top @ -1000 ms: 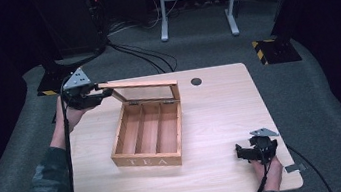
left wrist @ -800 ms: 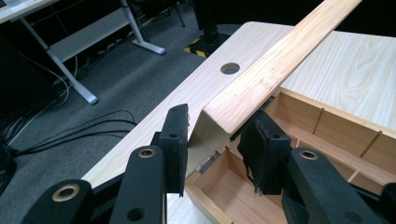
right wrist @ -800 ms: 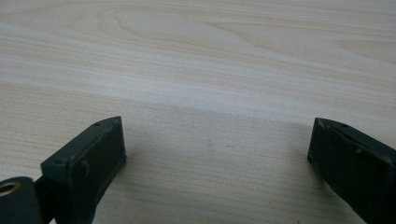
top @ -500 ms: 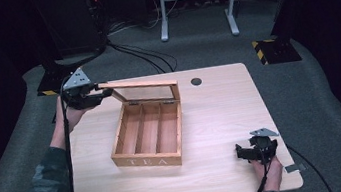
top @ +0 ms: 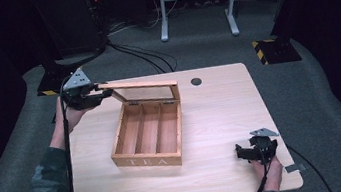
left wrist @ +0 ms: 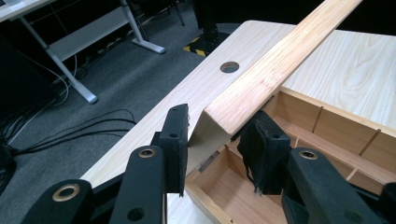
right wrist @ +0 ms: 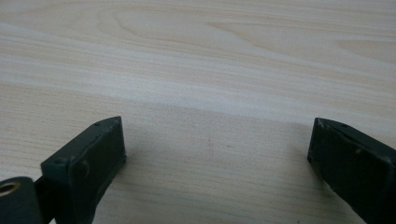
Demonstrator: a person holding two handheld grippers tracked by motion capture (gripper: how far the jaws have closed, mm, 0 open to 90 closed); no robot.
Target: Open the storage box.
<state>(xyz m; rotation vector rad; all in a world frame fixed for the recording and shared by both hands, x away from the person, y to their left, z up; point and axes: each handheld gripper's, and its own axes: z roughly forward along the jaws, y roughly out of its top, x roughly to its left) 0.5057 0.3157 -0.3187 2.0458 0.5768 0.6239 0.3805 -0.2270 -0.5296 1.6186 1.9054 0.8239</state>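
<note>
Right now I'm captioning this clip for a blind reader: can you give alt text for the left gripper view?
The left gripper is shut on the corner of the raised lid of an open, empty wooden tea box with dividers. The box sits on a light wooden table; dark carpet and cables lie beyond.

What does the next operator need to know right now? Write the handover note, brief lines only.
Left claw: shut on the corner of the hinged glass-paned wooden lid of the wooden tea box, holding it raised at the box's far side.
Right claw: open, empty, resting low over the light wood-grain table near its front right corner.
Wooden tea box with three compartments: mid-table, the word TEA on the front wall, all compartments empty as far as the high view shows.
Done: lid lifted open.
Left: probably swing the lid fully back or lower it, then release; the right claw is free to steady the box.
</note>
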